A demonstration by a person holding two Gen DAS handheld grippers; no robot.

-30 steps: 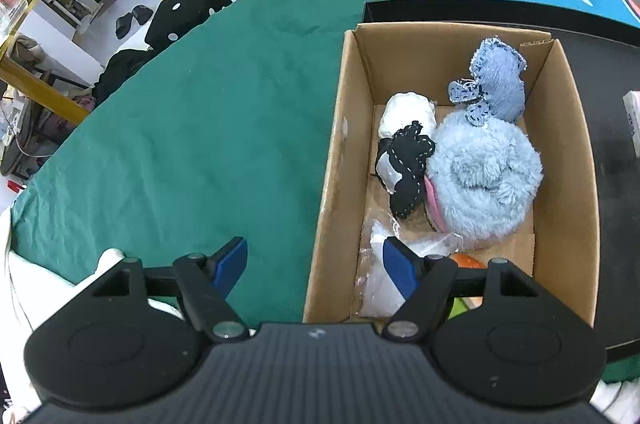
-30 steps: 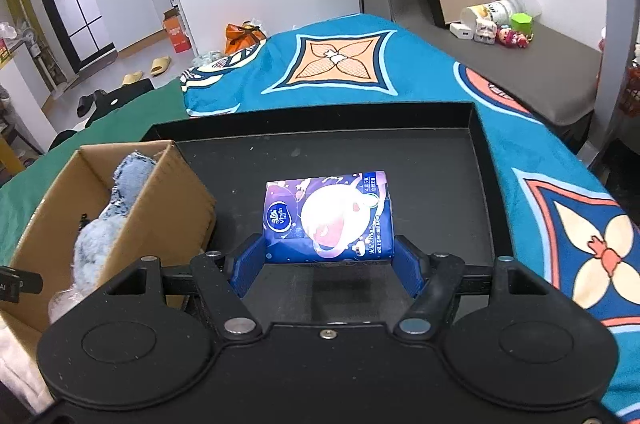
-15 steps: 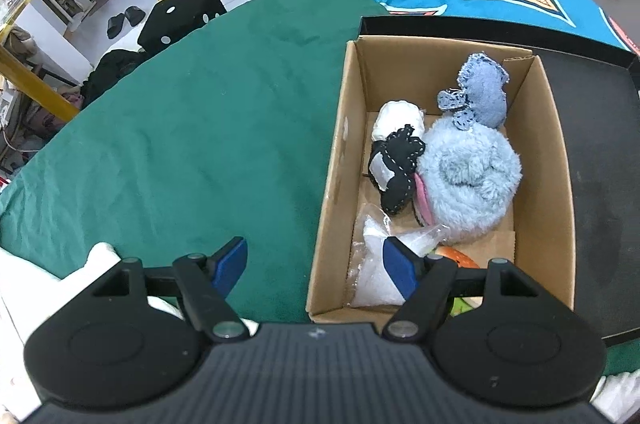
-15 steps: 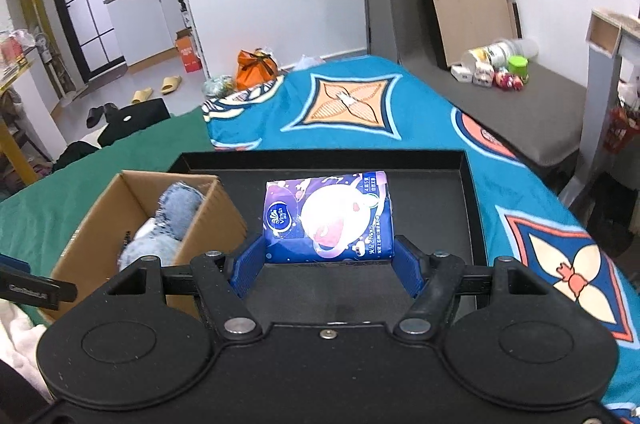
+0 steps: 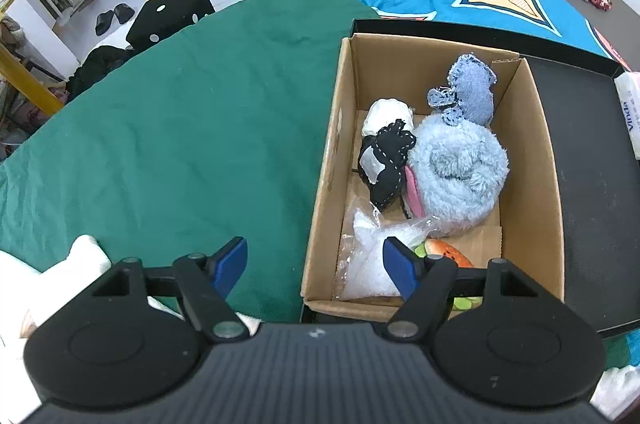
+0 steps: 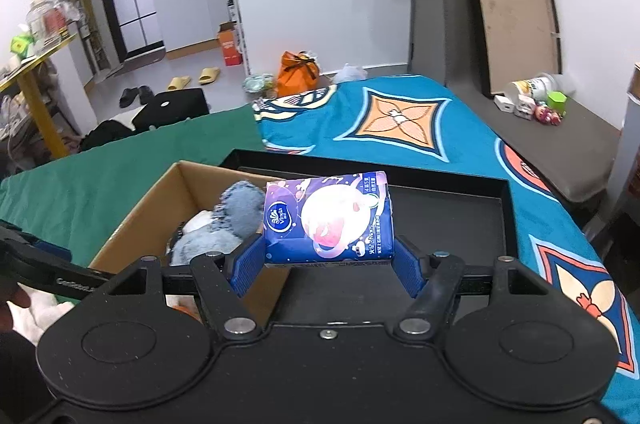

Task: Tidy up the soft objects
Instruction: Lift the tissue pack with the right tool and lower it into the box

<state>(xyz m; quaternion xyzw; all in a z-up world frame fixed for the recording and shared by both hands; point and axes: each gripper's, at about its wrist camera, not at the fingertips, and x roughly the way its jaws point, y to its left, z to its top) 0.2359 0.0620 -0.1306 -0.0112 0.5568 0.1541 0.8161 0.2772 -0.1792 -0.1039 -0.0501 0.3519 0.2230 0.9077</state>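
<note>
At the far left of the left wrist view lies a rumpled dark green cloth (image 5: 168, 127), bare of any soft things. Low in that frame the left gripper (image 5: 316, 264) hangs with its blue-padded jaws spread wide and nothing between them, poised above the near left corner of an open brown cardboard box (image 5: 532, 151).

Inside the box, from left to right, sit a black stitched fabric toy (image 5: 386, 159) against a small white ball (image 5: 386, 111), then a big fluffy pale blue plush (image 5: 460, 175) with a smaller blue denim-like toy (image 5: 468, 91) behind it. Toward the lower edge are a crinkled clear plastic bag (image 5: 372, 256) and an orange-red soft piece (image 5: 446, 252), partly hidden.

The box stands in the left part of a shallow black tray (image 6: 448, 207), whose right part looks empty.

In the middle of the right wrist view, the right gripper (image 6: 329, 264) is clamped on a blue and purple pack of tissues (image 6: 328, 216), held in the air beside the box's right wall.

Most of the tidying seems done; this pack appears to be the last item, not yet dropped into the box.
</note>
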